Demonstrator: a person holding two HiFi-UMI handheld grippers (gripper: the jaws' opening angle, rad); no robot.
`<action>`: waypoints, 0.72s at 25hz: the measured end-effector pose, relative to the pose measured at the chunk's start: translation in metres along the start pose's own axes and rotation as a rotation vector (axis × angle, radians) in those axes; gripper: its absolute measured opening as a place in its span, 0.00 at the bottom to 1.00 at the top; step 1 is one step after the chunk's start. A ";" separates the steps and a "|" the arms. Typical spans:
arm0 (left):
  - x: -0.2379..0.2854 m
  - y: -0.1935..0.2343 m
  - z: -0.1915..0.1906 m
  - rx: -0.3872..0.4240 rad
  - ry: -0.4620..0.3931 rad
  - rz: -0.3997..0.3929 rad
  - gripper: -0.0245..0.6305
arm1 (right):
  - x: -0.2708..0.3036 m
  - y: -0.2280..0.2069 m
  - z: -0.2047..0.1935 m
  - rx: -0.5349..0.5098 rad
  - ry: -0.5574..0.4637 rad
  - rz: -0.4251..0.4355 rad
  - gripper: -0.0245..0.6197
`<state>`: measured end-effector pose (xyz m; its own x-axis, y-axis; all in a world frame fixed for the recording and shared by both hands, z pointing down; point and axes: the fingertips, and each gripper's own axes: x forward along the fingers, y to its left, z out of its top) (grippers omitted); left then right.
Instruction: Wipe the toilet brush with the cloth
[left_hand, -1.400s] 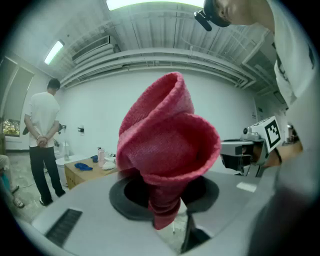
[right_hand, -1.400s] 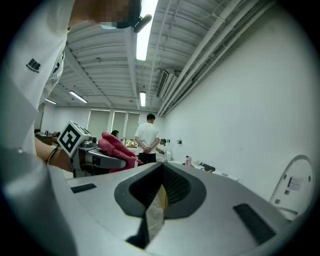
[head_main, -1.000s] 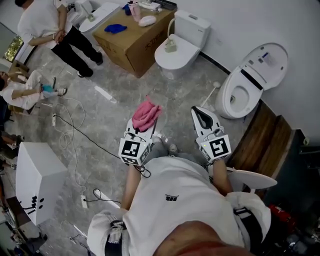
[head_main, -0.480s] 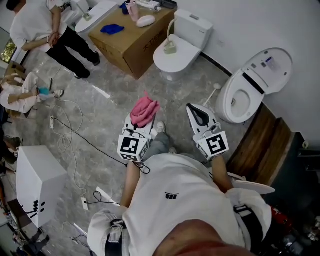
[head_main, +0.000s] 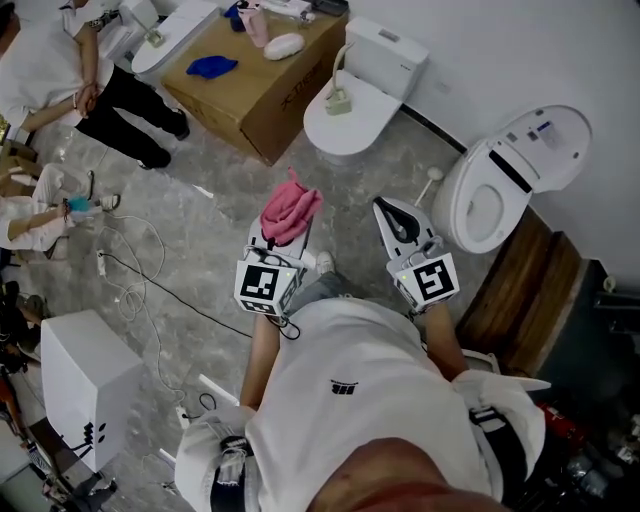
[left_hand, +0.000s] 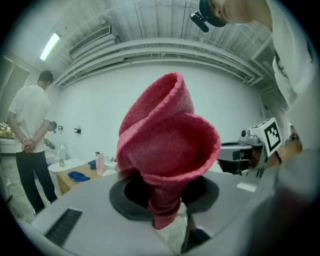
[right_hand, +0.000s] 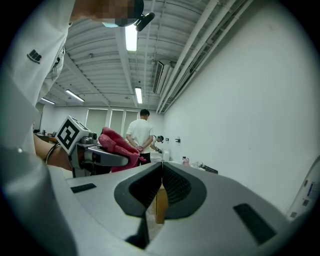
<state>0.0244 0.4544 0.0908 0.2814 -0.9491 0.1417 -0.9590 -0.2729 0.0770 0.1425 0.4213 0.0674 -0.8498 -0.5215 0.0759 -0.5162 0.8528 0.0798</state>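
A pink cloth (head_main: 290, 212) is bunched up in my left gripper (head_main: 283, 238), which is shut on it. In the left gripper view the cloth (left_hand: 167, 145) rises in folds from between the pads. My right gripper (head_main: 390, 212) is held level beside it, jaws shut with the pads touching and nothing between them (right_hand: 161, 190). The white toilet brush (head_main: 427, 186) stands on the floor just ahead and to the right of the right gripper, next to the open toilet (head_main: 490, 195). Neither gripper touches the brush.
A closed white toilet (head_main: 350, 105) stands ahead, with a cardboard box (head_main: 255, 75) carrying small items to its left. People (head_main: 60, 70) stand and sit at the far left. Cables (head_main: 150, 270) trail over the floor beside a white box (head_main: 85, 375). Wooden steps (head_main: 520, 290) lie at the right.
Both grippers have drifted a little forward toward the toilets, and the view has shifted with them. The cloth stays held in the left gripper, and the right gripper stays shut.
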 end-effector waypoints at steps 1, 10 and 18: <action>0.006 0.008 0.001 -0.001 0.000 -0.004 0.24 | 0.009 -0.003 -0.001 -0.001 0.004 -0.003 0.03; 0.045 0.065 0.001 -0.002 0.009 -0.050 0.24 | 0.074 -0.014 -0.008 0.029 0.038 -0.025 0.03; 0.075 0.093 -0.001 -0.004 0.021 -0.078 0.24 | 0.107 -0.034 -0.013 0.012 0.037 -0.062 0.03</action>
<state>-0.0436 0.3581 0.1099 0.3562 -0.9213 0.1559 -0.9339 -0.3453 0.0930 0.0704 0.3358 0.0863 -0.8116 -0.5743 0.1076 -0.5696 0.8187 0.0732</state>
